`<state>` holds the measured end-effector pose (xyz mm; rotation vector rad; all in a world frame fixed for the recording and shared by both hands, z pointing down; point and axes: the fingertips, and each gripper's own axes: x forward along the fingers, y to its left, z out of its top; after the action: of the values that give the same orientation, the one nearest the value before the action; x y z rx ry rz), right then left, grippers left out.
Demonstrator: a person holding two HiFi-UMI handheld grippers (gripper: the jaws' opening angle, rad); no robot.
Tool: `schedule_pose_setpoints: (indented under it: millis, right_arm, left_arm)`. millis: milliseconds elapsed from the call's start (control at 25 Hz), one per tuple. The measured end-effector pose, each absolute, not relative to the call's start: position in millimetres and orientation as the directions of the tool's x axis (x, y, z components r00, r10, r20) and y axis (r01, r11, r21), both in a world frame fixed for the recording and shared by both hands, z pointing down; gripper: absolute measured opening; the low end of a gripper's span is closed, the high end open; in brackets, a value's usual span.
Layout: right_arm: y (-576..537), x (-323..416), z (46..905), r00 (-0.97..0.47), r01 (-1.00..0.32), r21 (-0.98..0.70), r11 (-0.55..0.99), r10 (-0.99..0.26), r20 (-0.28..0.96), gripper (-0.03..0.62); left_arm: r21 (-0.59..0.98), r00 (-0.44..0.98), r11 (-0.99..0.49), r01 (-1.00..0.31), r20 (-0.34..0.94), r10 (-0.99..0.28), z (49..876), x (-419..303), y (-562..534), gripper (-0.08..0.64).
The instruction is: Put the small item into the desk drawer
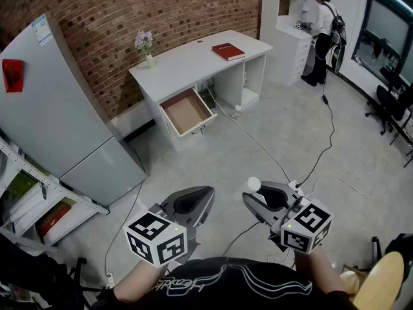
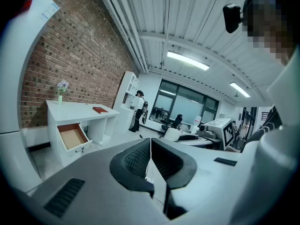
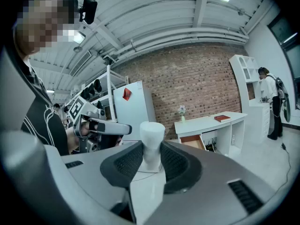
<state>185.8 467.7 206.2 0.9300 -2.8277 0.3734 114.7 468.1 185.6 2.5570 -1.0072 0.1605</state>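
Observation:
My right gripper [image 3: 151, 159] is shut on a small white item [image 3: 152, 144] with a narrow waist and a flared top; in the head view the white item [image 1: 254, 185] sticks up from the right gripper [image 1: 258, 200] at lower centre. The left gripper [image 1: 201, 206] sits beside it at lower left, and in its own view the left gripper [image 2: 150, 159] has its jaws together with nothing between them. The white desk [image 1: 193, 60] stands far off by the brick wall, its drawer [image 1: 187, 112] pulled open and showing a bare brown bottom.
A red book [image 1: 228, 51] and a vase of flowers [image 1: 145, 46] sit on the desk. A grey fridge [image 1: 58, 115] and a shelf rack [image 1: 32, 205] stand at left. Cables [image 1: 258, 144] trail across the floor. A person [image 1: 321, 34] stands at the back right by white cabinets.

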Motion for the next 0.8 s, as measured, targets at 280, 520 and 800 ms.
schedule_pose_setpoints:
  millis: [280,520,800]
  right_arm:
    - [475.9,197.7,203.1,-0.808,-0.587,-0.185,0.788,-0.553,0.204,0.129]
    - [476.7,209.7,201.6,-0.809,-0.586,-0.191,0.788,-0.554,0.196,0.129]
    - [468.1,217.4,203.1,-0.805,-0.593,-0.217,0.775,-0.563,0.186,0.129]
  left_arm:
    - [0.302,0.732,-0.667,-0.681,0.236,-0.64,180.8,129.2,476.4,0.025]
    - [0.289,0.72,-0.66,-0.693,0.236,-0.653,178.2,136.1,481.4,0.025]
    - [0.282,0.707,-0.648,-0.707,0.25,-0.662,178.9,136.8,477.9,0.025]
